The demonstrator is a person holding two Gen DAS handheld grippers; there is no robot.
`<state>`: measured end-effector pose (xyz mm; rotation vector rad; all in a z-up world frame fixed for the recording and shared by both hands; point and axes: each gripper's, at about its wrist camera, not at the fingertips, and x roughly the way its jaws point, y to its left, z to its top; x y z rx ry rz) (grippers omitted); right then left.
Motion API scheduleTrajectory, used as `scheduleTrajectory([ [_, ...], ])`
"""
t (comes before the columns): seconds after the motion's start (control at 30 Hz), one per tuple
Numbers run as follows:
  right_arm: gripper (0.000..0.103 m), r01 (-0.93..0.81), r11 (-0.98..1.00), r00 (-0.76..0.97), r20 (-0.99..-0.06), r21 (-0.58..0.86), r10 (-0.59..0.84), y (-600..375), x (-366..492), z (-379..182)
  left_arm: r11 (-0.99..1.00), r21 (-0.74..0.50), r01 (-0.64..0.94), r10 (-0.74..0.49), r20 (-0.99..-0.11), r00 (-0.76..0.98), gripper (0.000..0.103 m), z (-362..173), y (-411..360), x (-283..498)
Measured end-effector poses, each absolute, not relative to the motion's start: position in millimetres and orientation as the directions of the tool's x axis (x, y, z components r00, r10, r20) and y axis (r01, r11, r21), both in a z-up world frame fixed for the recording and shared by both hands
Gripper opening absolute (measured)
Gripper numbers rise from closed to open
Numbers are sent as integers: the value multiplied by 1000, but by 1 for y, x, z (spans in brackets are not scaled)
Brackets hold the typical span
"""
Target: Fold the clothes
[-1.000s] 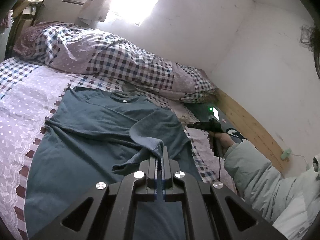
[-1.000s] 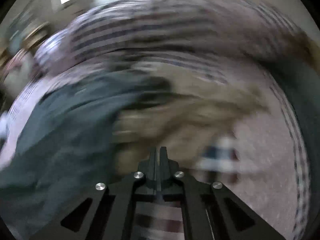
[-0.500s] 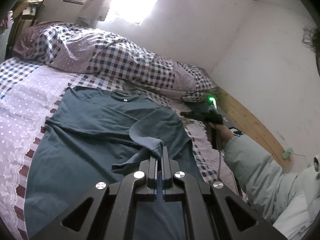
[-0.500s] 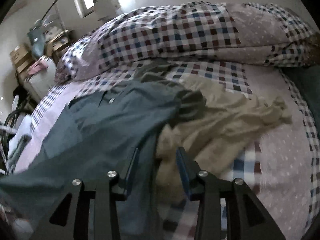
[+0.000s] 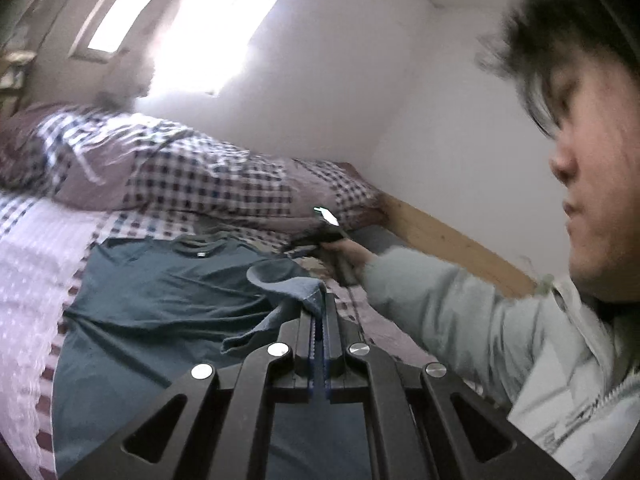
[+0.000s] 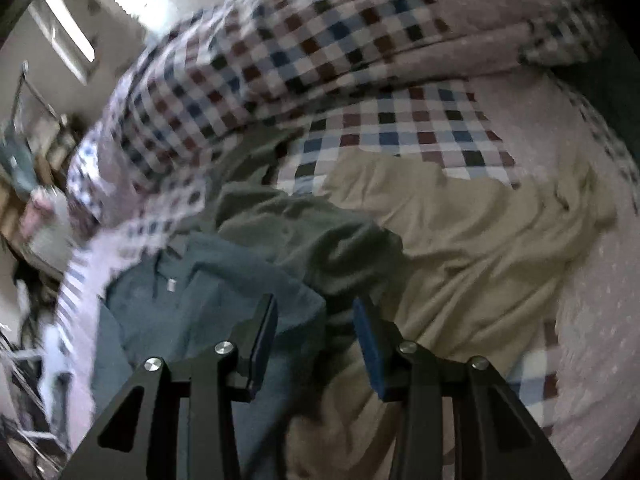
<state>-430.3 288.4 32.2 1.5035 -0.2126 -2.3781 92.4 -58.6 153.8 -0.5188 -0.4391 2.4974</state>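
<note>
Bed point(image 5: 24, 248) w/ teal shirt point(image 5: 160, 300), sleeve pinched in left hand-held gripper point(image 5: 319, 308)

One teal T-shirt point(image 5: 160, 292), one olive garment point(image 6: 304, 224), one beige garment point(image 6: 472, 240), one checked quilt point(image 6: 304, 48), two grippers point(image 5: 319, 312) point(image 6: 315, 320).

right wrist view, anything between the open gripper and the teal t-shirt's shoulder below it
Nothing visible does. The right gripper is open over the teal cotton t-shirt, with no fabric pinched. A crumpled olive garment and a beige garment lie just beyond, beside that shoulder.
</note>
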Motion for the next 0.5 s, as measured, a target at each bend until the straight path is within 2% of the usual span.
scheduleTrajectory([
  [0.17, 42, 220, -952, -282, -920, 213, -271, 267, -447, 13, -802, -394, -450, 568, -267, -778, 1, 152, -59, 94],
  [0.2, 37, 227, -952, -271, -926, 203, -262, 265, -449, 10, -804, -394, -446, 565, -268, -780, 1, 152, -60, 94],
  [0.23, 28, 232, -955, -268, -932, 184, -245, 263, -450, 9, -806, -394, -441, 561, -270, -783, 1, 152, -60, 93],
  [0.27, 2, 235, -958, -267, -937, 163, -225, 261, -451, 8, -808, -394, -438, 557, -270, -785, 1, 152, -61, 95],
  [0.5, 2, 215, -975, -368, -919, 63, -141, 272, -450, 39, -826, -451, -338, 496, -297, -816, 1, 158, -85, 84],
])
